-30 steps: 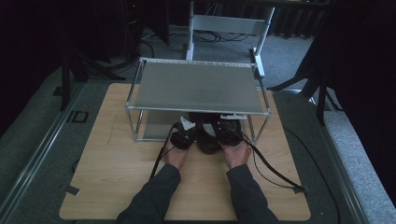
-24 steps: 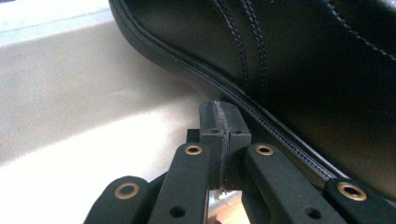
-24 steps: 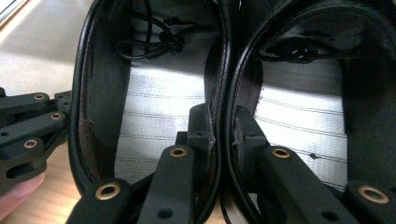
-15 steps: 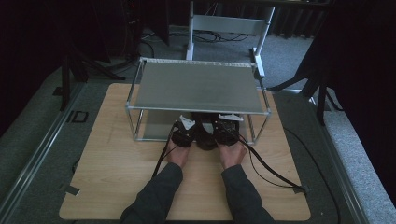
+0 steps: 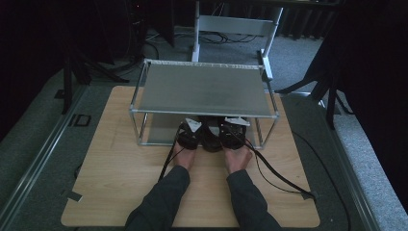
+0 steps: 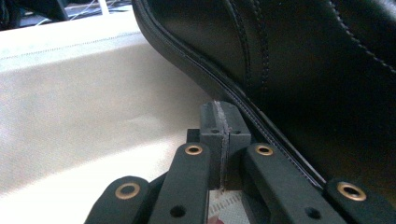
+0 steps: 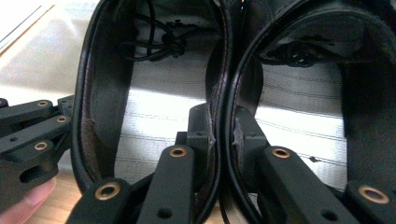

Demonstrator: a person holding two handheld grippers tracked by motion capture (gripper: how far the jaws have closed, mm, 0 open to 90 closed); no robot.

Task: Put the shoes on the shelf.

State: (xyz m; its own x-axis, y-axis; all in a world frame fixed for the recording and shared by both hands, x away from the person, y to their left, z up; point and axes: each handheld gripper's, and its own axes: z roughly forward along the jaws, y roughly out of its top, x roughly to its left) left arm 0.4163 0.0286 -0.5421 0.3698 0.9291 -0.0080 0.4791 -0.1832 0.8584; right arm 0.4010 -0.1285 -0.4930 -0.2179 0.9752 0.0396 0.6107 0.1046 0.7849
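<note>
A pair of black leather shoes [image 5: 210, 137] sits at the front of the metal rack's lower shelf [image 5: 155, 136], under its upper shelf [image 5: 202, 89]. My right gripper [image 7: 223, 128] is shut on the two adjoining collars, pinching the left shoe [image 7: 100, 93] and the right shoe [image 7: 299, 51] together; from above the right gripper [image 5: 233, 132] is just right of the pair. My left gripper [image 6: 220, 135] is shut with nothing between its jaws, its tips beside the welt of a shoe [image 6: 303, 70]. In the high view the left gripper [image 5: 188, 133] rests against the pair's left side.
The rack stands on a wooden board [image 5: 120, 183], with a corner post [image 5: 140, 129] left of the hands and another post [image 5: 273, 131] to the right. Black cables [image 5: 274, 171] trail back over the board. A grey frame [image 5: 235, 24] stands behind the rack.
Both hands have drawn slightly closer together and edged forward, sliding the shoes a little farther under the upper shelf. Both sets of jaws stay as they were.
</note>
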